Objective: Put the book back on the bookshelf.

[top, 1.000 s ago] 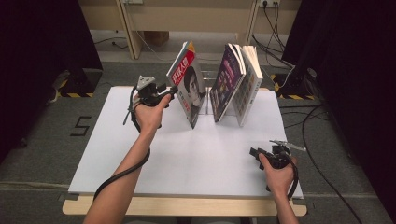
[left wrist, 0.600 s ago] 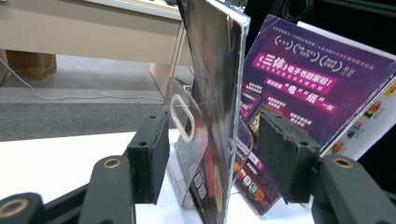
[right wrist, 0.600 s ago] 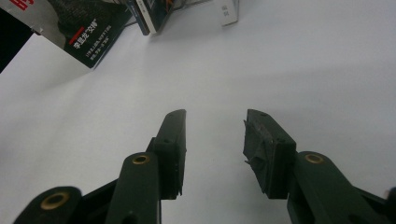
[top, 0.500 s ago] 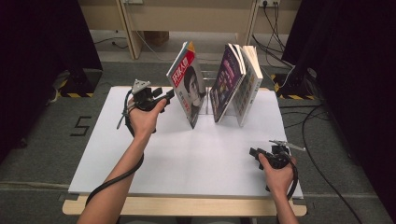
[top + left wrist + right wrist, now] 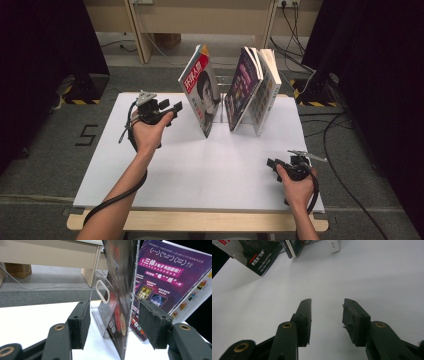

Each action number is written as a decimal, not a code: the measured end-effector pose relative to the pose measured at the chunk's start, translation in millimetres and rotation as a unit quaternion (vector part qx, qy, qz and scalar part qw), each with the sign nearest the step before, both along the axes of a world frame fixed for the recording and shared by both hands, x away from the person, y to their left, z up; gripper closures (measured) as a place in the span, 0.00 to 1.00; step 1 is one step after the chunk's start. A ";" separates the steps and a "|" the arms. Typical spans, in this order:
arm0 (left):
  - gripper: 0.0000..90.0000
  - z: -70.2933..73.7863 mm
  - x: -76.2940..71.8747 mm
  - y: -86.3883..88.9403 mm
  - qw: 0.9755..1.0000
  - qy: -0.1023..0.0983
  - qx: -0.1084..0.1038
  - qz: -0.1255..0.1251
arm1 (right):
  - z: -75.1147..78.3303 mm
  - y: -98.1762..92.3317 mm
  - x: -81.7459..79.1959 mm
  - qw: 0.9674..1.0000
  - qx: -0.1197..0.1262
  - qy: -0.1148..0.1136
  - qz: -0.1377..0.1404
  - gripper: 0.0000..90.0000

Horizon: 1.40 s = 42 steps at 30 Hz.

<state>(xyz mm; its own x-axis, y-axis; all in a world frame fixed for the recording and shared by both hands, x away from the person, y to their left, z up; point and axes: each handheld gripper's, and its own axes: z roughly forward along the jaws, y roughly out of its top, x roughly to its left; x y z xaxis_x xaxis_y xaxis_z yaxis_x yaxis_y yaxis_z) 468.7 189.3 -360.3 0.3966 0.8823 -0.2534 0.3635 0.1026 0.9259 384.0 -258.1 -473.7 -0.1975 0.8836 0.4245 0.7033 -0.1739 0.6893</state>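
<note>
L gripper point(image 5: 170, 107) sits at the table's point(image 5: 150, 170) left-back, level w/ the stand, pointing right toward the leaning magazine point(image 5: 200, 90); my L forearm runs up diagonally from the bottom edge, wrist roughly straight, palm wrapped round the body. In the left gripper view the jaws stand wide apart, one pad either side of the mag's near edge point(image 5: 125, 302), neither pressing on it, so nothing held yet. The mag leans tilted against a clear plastic stand point(image 5: 101, 312), lower edge on the table, top tipped left. I'd judge it light, thin & floppy w/ a glossy cover: likely to bow or slide if pinched at a corner, so best to grip the vertical edge about mid-height, close to the spine side, w/ pads flat on both covers. Just right of it, the purple magazine point(image 5: 242, 87) & a white-backed one point(image 5: 265, 90) lean in the same stand, apart from mine at the top. Far right-front, R gripper point(image 5: 272, 164) rests low near the table edge, hand curled round it, pointing left; jaws well open, only bare table between them point(image 5: 325, 312).
</note>
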 end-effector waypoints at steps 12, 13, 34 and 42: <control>0.47 -4.9 -12.6 12.8 1.000 0.004 0.007 0.003 | -0.4 1.1 0.2 1.000 -0.001 -0.001 0.000 0.66; 0.47 -5.4 -13.7 13.8 1.000 0.005 0.005 0.003 | -0.6 0.6 0.4 1.000 -0.004 -0.004 0.001 0.66; 0.47 -29.4 -37.9 39.2 1.000 0.027 0.011 -0.002 | 0.1 0.5 -0.2 1.000 -0.003 -0.004 0.001 0.66; 0.47 -40.8 -46.5 49.5 0.999 0.034 0.013 -0.002 | 0.4 1.3 -0.4 1.000 -0.004 -0.004 0.002 0.66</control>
<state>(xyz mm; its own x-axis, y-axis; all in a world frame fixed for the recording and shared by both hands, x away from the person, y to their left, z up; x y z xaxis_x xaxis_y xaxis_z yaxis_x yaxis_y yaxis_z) 422.2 238.7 -401.1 0.3838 0.8873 -0.2559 0.4252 0.0761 0.9019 383.6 -256.8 -473.2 -0.2046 0.8863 0.4155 0.6993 -0.1647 0.6956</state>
